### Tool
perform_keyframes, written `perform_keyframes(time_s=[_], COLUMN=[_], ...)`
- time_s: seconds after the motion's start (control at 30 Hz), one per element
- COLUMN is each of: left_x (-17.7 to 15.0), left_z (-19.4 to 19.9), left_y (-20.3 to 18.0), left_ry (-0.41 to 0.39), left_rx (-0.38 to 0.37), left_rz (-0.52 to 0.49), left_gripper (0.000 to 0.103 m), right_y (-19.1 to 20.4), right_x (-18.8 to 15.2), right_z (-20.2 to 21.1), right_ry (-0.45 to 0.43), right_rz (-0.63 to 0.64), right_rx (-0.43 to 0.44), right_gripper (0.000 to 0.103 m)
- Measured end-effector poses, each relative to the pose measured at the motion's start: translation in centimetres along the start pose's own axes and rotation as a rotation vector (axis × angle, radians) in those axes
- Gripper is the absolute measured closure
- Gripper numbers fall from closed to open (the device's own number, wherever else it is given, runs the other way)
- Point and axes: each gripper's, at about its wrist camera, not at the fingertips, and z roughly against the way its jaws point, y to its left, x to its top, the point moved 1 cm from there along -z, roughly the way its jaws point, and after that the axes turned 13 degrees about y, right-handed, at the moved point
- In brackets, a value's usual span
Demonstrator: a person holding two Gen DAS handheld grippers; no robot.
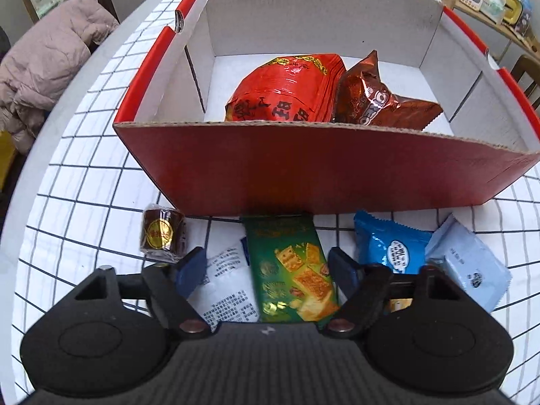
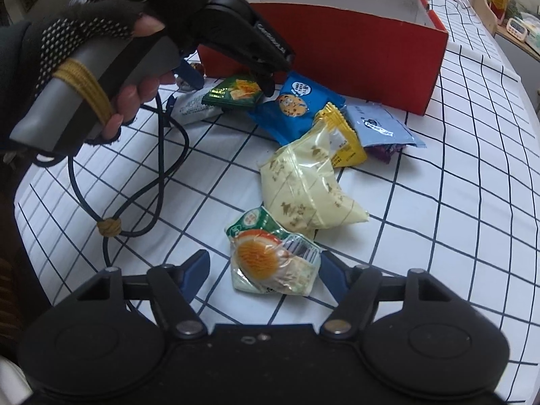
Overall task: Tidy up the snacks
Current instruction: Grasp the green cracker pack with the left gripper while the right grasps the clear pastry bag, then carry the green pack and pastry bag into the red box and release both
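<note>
Red box (image 1: 303, 175): two bags inside, an orange-red (image 1: 287, 91) and a brown (image 1: 381, 101). About eight snacks left on counter (image 2: 455, 202). Left claw (image 1: 266, 266) spread, straddling green cracker packet (image 1: 290, 270). Right claw (image 2: 265, 266) spread around orange-printed packet (image 2: 270, 263); neither pinched yet.

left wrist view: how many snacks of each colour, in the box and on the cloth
red: 1, red pack
brown: 2, brown pack, brown candy
green: 1, green pack
white: 1, white pack
blue: 2, blue pack, pale blue pack
yellow: 1, yellow pack, mostly hidden
total: 8
</note>
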Motion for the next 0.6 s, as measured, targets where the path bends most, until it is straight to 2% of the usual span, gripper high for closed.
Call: perform_keyframes(time_s=[0.1,0.17,0.2,0.3,0.6], left_x=[0.1,0.0,0.0,0.0,-1.1], left_z=[0.0,0.2,0.2,0.2,1.3], left_y=[-0.1,0.3,0.5,1.7,4.7], left_ry=[-0.012,-0.025,-0.028,-0.027,-0.049], left_rx=[0.010,0.012,0.011,-0.043,-0.128], left_rz=[0.002,0.005,0.008,0.035,0.112], left_gripper=[0.035,0.056,0.059,0.060,0.060], right_y=[0.0,-0.1,-0.2,-0.3,-0.2], right_x=[0.1,0.0,0.0,-0.1,-0.4], right_z=[-0.1,-0.2,-0.2,0.0,0.2], right_ry=[0.007,0.008,0.007,-0.009,-0.031], right_rz=[0.000,-0.005,-0.009,-0.014,-0.039], right_rx=[-0.013,-0.017,-0.011,-0.006,-0.002], right_gripper=[0.042,0.046,0.047,0.053,0.056])
